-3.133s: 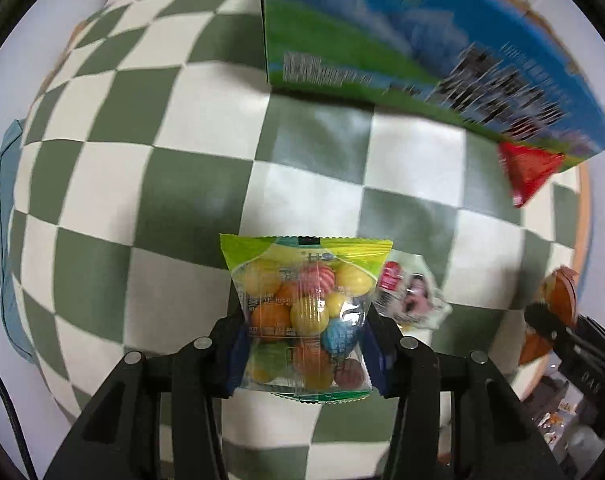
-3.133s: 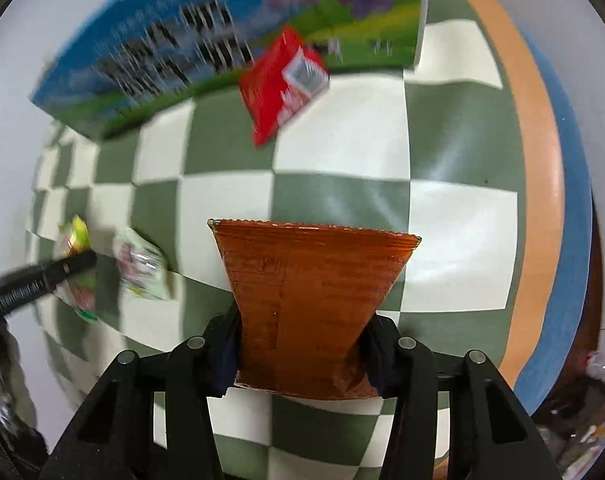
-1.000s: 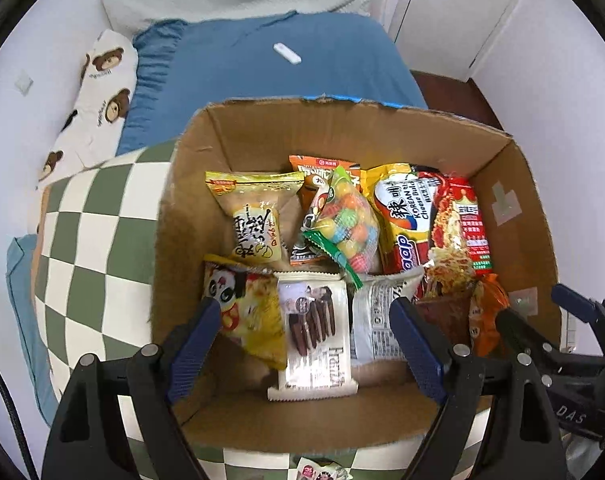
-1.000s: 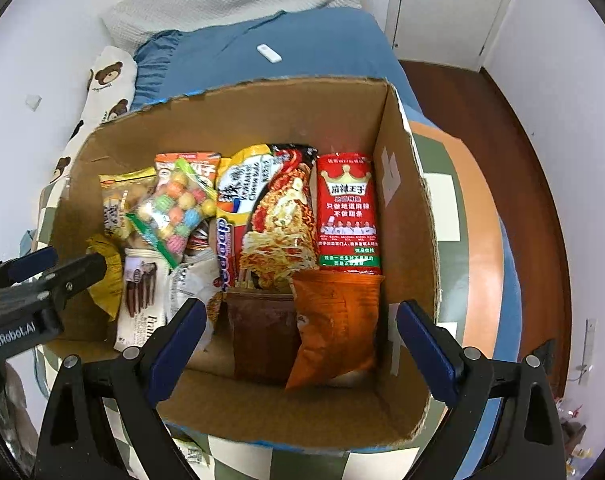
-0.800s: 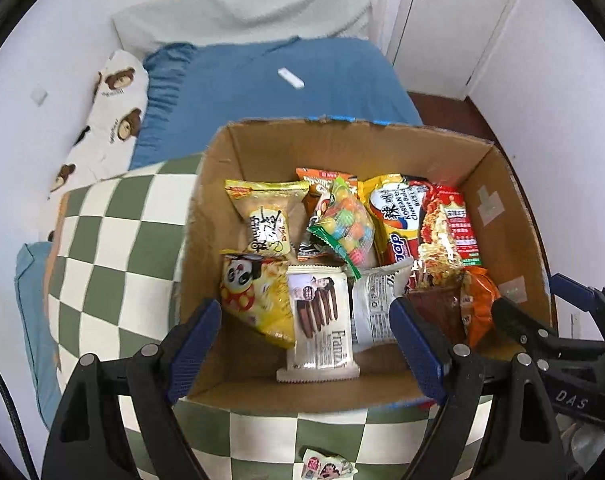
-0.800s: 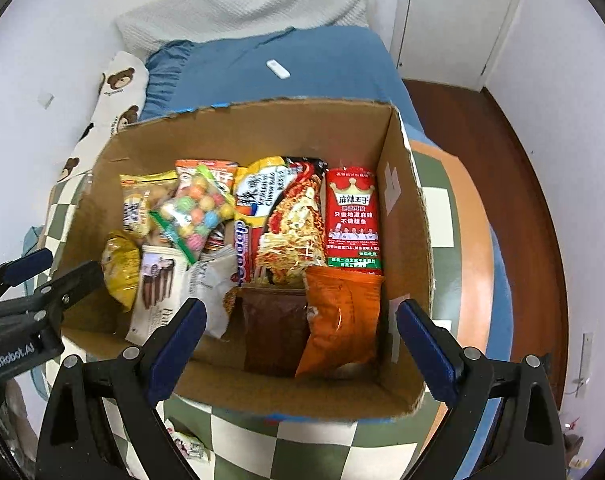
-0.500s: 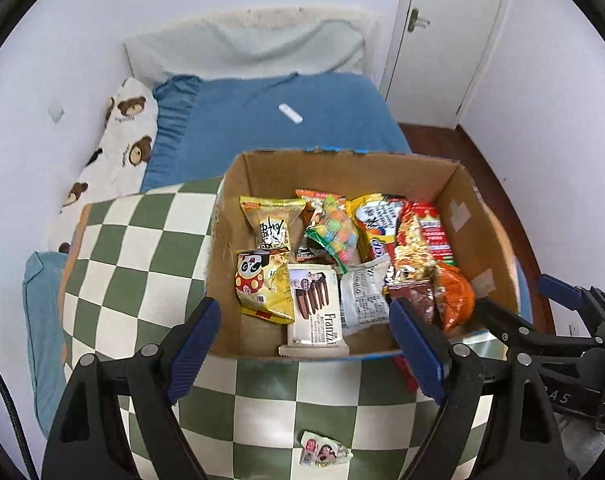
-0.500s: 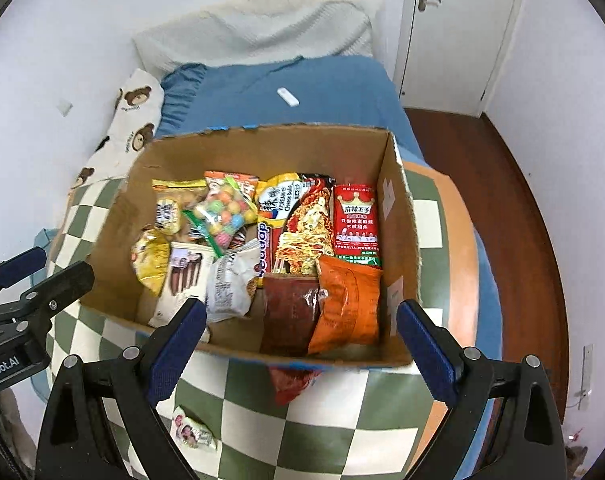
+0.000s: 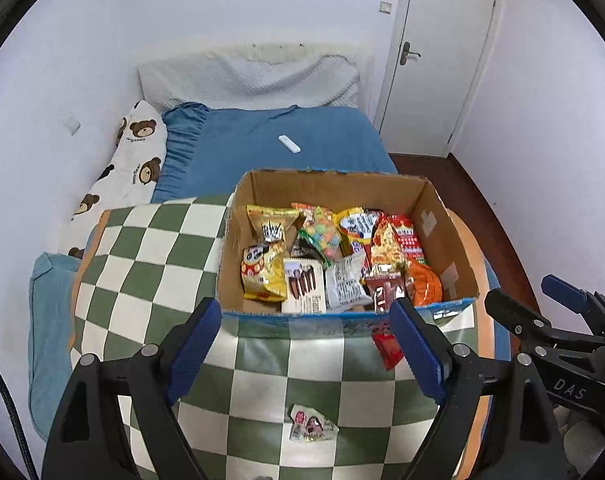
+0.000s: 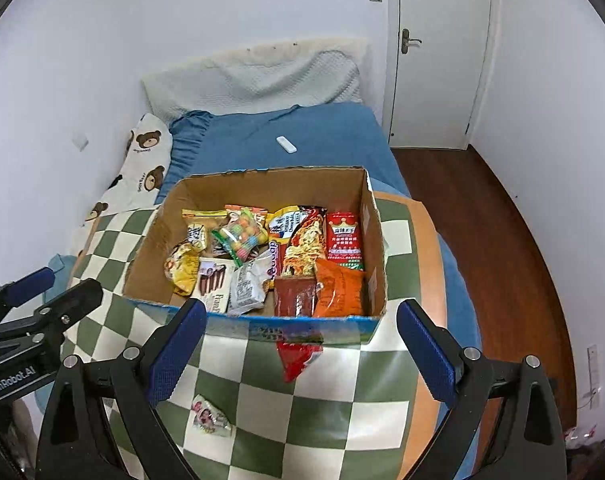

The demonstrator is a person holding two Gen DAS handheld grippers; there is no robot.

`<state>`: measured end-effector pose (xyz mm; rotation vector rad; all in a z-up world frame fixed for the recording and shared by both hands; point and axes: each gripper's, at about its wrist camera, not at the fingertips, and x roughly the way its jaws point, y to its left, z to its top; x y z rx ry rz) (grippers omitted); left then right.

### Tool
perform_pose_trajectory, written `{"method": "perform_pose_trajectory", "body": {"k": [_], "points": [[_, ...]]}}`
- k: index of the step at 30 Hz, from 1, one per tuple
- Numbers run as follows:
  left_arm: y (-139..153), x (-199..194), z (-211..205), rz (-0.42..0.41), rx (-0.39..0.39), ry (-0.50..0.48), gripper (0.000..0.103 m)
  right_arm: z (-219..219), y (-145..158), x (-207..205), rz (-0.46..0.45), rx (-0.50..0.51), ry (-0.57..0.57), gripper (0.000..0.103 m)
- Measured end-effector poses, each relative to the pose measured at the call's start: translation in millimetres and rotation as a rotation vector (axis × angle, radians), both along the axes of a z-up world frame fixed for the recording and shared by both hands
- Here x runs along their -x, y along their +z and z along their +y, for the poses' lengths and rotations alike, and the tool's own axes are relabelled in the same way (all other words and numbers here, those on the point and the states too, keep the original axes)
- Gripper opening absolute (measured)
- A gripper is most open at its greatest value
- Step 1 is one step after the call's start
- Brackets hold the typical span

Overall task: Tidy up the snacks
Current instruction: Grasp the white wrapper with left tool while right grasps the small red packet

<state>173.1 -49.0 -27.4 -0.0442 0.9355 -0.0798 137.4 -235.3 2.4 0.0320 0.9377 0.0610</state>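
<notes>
Left hand-held gripper (image 9: pixel 306 344): mine, lower middle of the left wrist view; blue-padded jaws spread wide, nothing between them.
Right hand-held gripper (image 10: pixel 302 344): mine, lower middle of the right wrist view; jaws equally wide apart, holding nothing.
Open brown cardboard box with blue printed outside (image 9: pixel 446 224): centre of both views, standing on the green-and-white checked cloth (image 9: pixel 142 264).
Box contents: packed with snack packets; clear bag of coloured candy balls (image 10: pixel 242 238) lies on top toward the back, white packet of chocolate sticks (image 9: pixel 304 286) at the front, orange crinkled snack bag (image 10: pixel 338 288) at the front right corner, dark red-brown packet (image 10: pixel 294 294) touching its left side.
Red foil packet (image 10: pixel 298 356): on the cloth, outside the box, right against its front wall.
Small white wrapped sweet with pink print (image 9: pixel 312 428): alone on the cloth at the lower centre of the left wrist view, well apart from the box.
Blue bed sheet (image 9: pixel 262 148): behind the box, a small white oblong object (image 9: pixel 289 145) lying on it.
</notes>
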Motion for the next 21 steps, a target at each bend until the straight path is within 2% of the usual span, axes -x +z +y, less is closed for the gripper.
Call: {"method": "perform_pose_trajectory", "body": {"k": [3, 5, 6, 8, 13, 18, 21], "points": [[-18, 5, 1, 0.042, -0.010, 0.014, 0.086, -5, -13, 3, 0.029, -0.039, 0.014, 0.098], [-41, 8, 3, 0.105, -0.007, 0.032, 0.086, -11, -33, 2, 0.069, -0.065, 0.013, 0.098], [-54, 10, 5, 0.141, -0.007, 0.045, 0.086, -14, -44, 0, 0.090, -0.082, 0.019, 0.094], [-85, 13, 11, 0.226, 0.005, 0.072, 0.086, -21, -76, -7, 0.156, -0.113, 0.009, 0.069], [-152, 22, 21, 0.408, 0.036, 0.124, 0.086, -35, -148, -25, 0.272, -0.237, -0.049, 0.069], [-196, 30, 25, 0.527, 0.041, 0.144, 0.086, -31, -208, -50, 0.347, -0.301, -0.097, 0.069], [-212, 33, 22, 0.575, 0.052, 0.141, 0.086, -22, -227, -56, 0.357, -0.280, -0.092, 0.053]]}}
